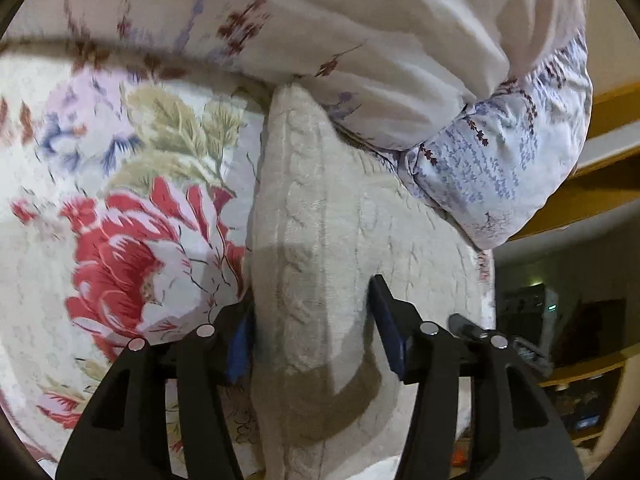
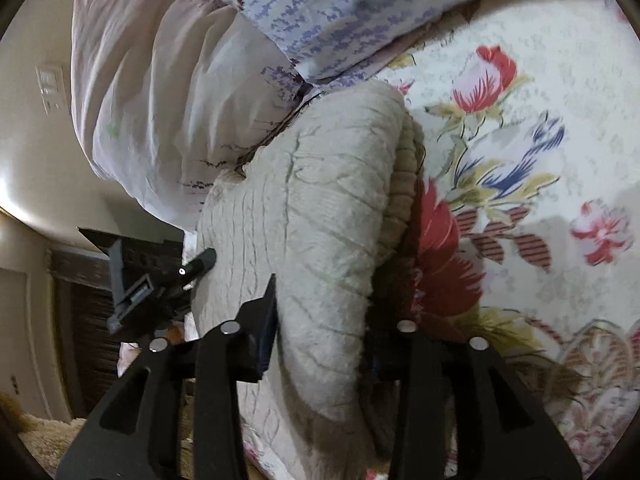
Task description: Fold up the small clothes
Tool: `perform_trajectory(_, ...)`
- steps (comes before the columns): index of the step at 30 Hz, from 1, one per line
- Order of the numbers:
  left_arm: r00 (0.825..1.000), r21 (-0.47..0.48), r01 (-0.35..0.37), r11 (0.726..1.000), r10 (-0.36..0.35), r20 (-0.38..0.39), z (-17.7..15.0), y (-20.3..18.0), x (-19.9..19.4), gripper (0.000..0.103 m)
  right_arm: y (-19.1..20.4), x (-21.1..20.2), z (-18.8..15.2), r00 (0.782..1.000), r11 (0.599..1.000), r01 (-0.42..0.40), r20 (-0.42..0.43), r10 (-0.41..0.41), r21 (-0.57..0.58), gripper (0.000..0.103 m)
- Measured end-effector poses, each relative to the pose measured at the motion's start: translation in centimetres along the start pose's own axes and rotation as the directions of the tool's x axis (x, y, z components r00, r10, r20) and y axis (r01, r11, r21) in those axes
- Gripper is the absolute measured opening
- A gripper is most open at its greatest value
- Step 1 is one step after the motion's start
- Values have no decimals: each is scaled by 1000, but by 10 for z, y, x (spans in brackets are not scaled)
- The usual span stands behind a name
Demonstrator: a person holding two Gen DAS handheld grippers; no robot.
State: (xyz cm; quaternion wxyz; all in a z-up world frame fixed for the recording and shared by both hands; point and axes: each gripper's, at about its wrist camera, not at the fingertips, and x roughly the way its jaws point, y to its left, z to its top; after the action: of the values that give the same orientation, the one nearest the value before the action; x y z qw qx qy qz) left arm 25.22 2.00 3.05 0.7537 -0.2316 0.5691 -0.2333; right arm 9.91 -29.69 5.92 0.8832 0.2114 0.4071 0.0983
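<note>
knit garment (image 1: pixel 312 240): 1 | grippers (image 1: pixel 310 332): 2 | pillows (image 1: pixel 492 168): 2

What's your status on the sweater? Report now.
Left gripper and right gripper: both clamped on folds of the cream knit sweater. Sweater bunched on the floral bedsheet. Pillow butts against its far end.

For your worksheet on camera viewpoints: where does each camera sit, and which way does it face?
Left wrist: on the left gripper, looking along its fingers at the cream cable-knit sweater they straddle.
Right wrist: on the right gripper, facing that sweater; the left gripper shows beyond.
Shared: sweater, floral bedsheet, lavender-print duvet.
</note>
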Motion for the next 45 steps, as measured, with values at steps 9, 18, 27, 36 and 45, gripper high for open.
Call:
perform_trajectory(9,971,326,-181,928,115,212,-18,-60,-42,67,4,-31,11,990,999,48,131,-49,14,28)
perform_trajectory(18,983,456,-184,871,157,97,-27,-76,-6,67,19,-20,25,948,956,280,183,-260,-92,8)
perform_trajectory(27,970,458,-241,856,191,152,-35,-84,-2,69,41,-17,23,875,868,464,243,-418,-178,43)
perform_trajectory(36,926,444,-375,814,308,217,-71,-67,-29,70,93,-15,-51,882,739,467,311,-353,-485,40)
perform_trajectory(45,916,409,-401,820,373,149,-75,-45,-4,79,88,18,-63,791,605,611,355,-498,-511,42)
